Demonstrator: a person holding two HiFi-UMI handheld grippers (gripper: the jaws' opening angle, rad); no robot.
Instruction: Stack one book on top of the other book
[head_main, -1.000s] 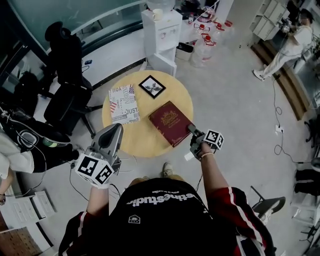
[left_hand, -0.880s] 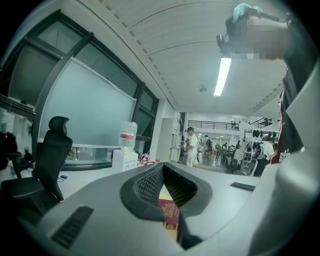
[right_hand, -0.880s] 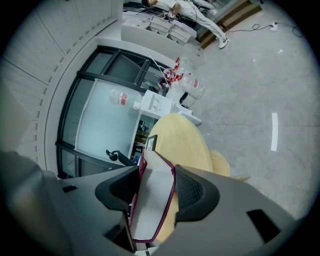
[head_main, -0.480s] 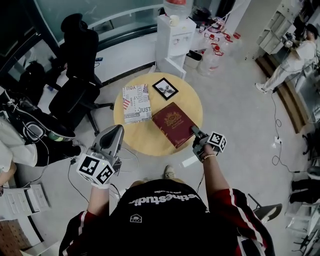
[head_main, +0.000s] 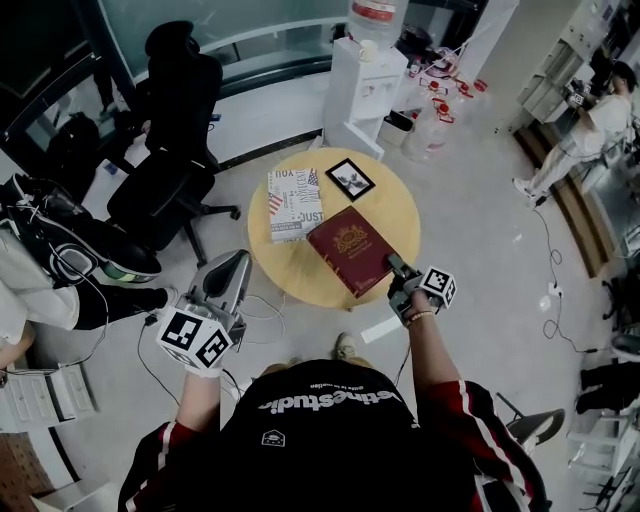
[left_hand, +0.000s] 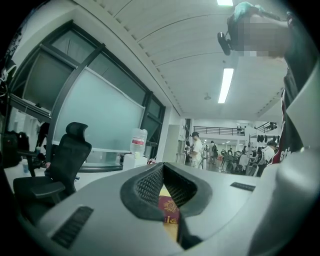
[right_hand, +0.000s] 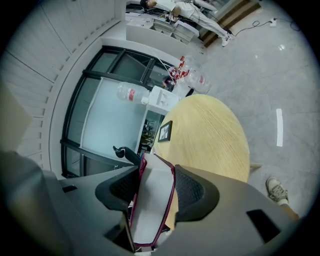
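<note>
Stack's not done yet. Your right tongs (head_main: 393, 266) are pinching the near edge of the dark red hardcover book (head_main: 350, 250), just right of the white printed-cover book (head_main: 295, 203) on the round wooden worktop (head_main: 400, 215). Left tongs (head_main: 236, 262) are pressed together, empty (off to the near left). What's left: red onto white.

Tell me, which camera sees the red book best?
The head view: it shows most of the red book, with the right gripper holding its near corner. The right gripper view shows only its page edge between the fingers. The left gripper view catches just a sliver of cover past its shut fingers.
</note>
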